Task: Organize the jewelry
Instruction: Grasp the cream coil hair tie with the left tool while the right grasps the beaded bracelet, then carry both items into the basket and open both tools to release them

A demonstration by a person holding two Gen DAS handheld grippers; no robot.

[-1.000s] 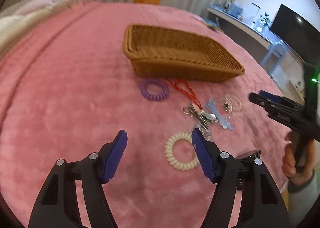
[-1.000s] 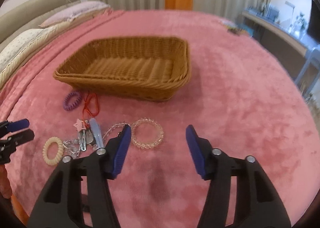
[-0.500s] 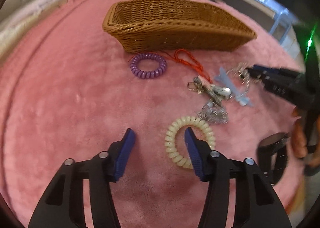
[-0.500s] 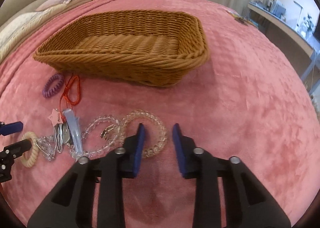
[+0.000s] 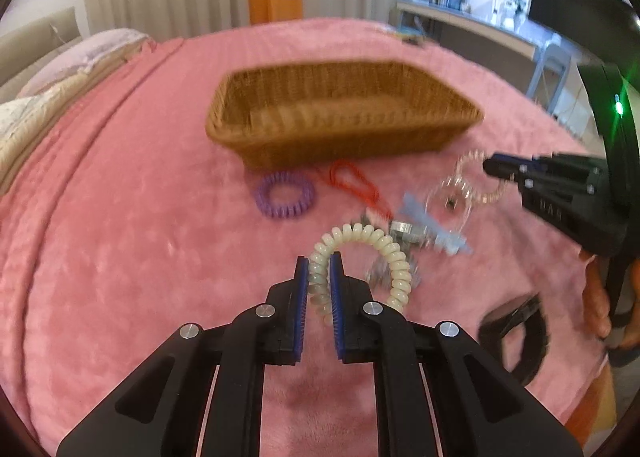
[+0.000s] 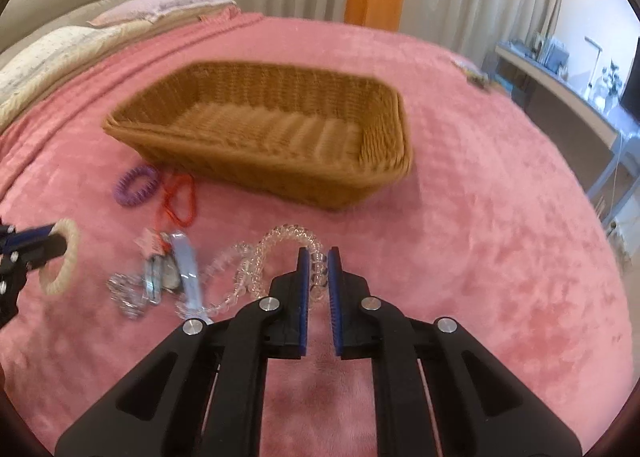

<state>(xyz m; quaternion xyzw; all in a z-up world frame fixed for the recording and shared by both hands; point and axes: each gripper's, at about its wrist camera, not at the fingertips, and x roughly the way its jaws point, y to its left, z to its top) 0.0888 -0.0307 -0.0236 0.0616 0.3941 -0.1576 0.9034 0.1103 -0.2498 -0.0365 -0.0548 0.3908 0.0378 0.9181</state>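
My left gripper [image 5: 319,263] is shut on a cream spiral hair tie [image 5: 376,243] and holds it above the pink blanket; it also shows in the right wrist view [image 6: 66,257]. My right gripper [image 6: 318,257] is shut on a clear spiral hair tie [image 6: 288,237], lifted off the blanket, also visible in the left wrist view [image 5: 472,161]. A brown wicker basket [image 5: 280,137] [image 6: 256,169] stands empty beyond both grippers.
On the blanket before the basket lie a purple spiral tie [image 5: 285,199] [image 6: 136,185], a red cord [image 5: 352,181] [image 6: 178,201], hair clips with a blue clip [image 5: 432,225] [image 6: 188,265], a clear bead bracelet [image 6: 224,269] and a black watch [image 5: 516,329]. Pillows lie left.
Both grippers closed on their hair ties, cream in the left and clear in the right, and lifted them off the blanket, rising and tilting toward the basket.
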